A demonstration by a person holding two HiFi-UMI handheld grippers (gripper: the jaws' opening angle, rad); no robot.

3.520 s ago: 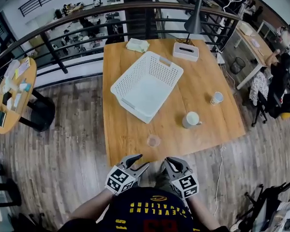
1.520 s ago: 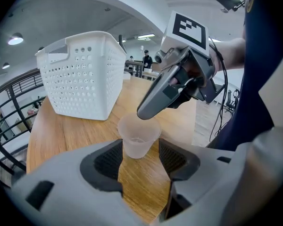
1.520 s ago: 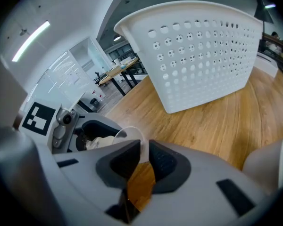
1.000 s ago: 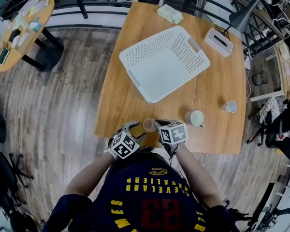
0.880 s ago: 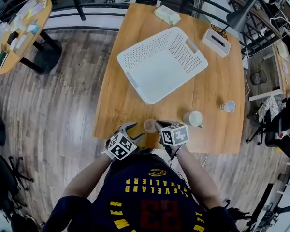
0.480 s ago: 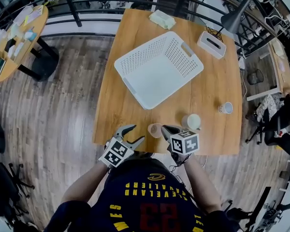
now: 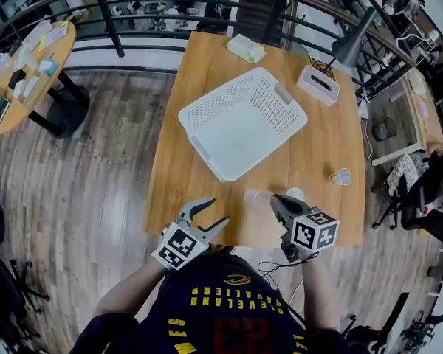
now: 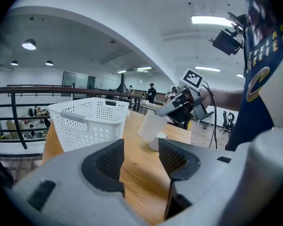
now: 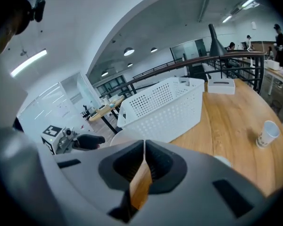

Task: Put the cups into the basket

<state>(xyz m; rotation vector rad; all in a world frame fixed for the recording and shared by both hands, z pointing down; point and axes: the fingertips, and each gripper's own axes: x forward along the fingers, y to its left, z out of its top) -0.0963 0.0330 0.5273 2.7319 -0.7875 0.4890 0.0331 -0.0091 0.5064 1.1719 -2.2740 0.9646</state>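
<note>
Seen from above, in the right gripper [image 7: 278,202]: jaws closed tight on the rim of a clear, thin-walled plastic cup [image 7: 257,198], tilted, body out at 9 o'clock, apparently lifted over the near edge of the rectangular wooden table [image 7: 321,142]. At 12 o'clock from that cup, well apart: the white perforated plastic basket [image 7: 199,147], empty. At 8 o'clock of the cup: the left gripper [image 7: 219,211], jaws half apart, holding nothing, no nearer the basket.

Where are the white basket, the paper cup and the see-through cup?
white basket [image 7: 236,127]: head view, bare bottom.
paper cup [image 7: 340,176]: head view, open top.
see-through cup [image 8: 150,126]: left gripper view, side wall.
</note>
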